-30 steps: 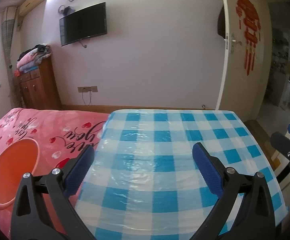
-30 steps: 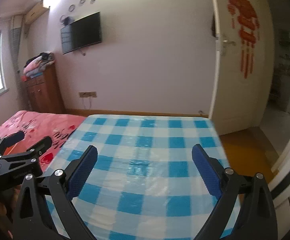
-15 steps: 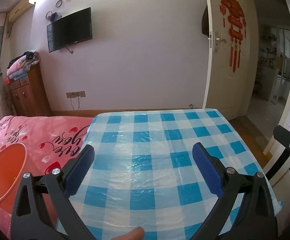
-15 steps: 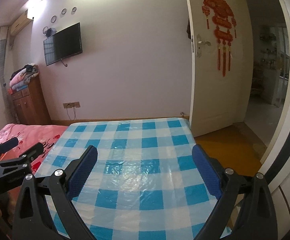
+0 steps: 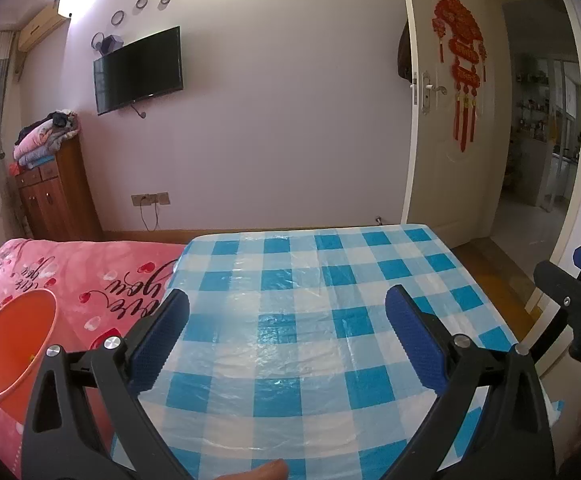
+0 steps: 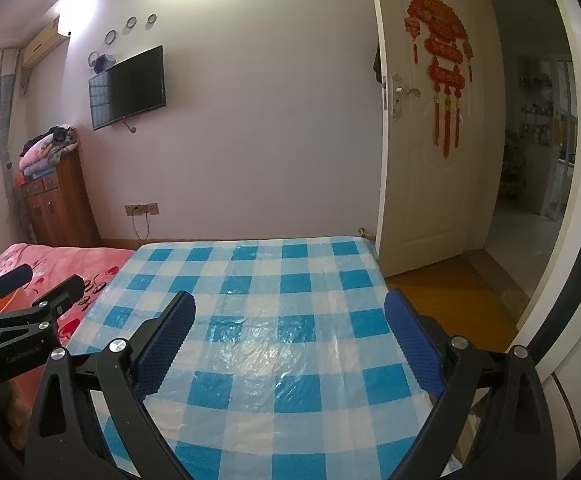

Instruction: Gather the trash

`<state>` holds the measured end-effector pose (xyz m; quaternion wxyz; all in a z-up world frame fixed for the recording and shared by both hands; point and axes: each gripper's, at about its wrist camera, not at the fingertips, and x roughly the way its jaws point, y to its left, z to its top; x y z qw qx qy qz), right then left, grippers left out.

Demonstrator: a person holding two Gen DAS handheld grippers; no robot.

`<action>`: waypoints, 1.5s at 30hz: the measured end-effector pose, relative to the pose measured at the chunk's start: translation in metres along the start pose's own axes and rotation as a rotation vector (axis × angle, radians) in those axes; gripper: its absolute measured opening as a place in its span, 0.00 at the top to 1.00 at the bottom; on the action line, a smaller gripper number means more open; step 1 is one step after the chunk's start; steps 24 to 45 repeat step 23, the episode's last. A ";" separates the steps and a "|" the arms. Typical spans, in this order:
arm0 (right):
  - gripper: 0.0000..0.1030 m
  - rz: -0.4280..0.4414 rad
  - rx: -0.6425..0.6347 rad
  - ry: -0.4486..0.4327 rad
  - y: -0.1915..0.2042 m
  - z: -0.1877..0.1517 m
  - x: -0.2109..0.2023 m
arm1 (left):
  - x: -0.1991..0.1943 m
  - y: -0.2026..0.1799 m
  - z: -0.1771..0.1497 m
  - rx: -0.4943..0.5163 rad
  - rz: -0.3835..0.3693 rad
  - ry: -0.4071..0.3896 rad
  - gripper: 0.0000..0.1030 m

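— Both claws first: how do they stand?

— Left gripper (image 5: pixel 286 324) is spread wide with nothing between its blue pads (image 5: pixel 158 340), low in the frame above the blue checked tablecloth (image 5: pixel 310 292). Right gripper (image 6: pixel 290 332) is likewise released and grasps nothing, over the same cloth.

— Any trash to see?

— None that I can make out on the cloth. An orange bin (image 5: pixel 10 344) sits at the lower left of the left wrist view, on the pink bedspread (image 5: pixel 90 268), just beside the cloth's edge. A small speck lies inside it; too small to tell what.

— And behind?

— Upper left, a wall television (image 5: pixel 138 70); right of centre, a white door (image 5: pixel 442 120) with a red hanging ornament (image 5: pixel 460 56).
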<state>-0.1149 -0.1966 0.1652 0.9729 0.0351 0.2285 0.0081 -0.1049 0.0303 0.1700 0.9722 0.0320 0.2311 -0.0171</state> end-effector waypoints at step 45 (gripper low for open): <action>0.07 0.003 0.007 0.301 -0.014 -0.061 0.118 | 0.118 -0.023 -0.065 -0.058 0.007 0.339 0.04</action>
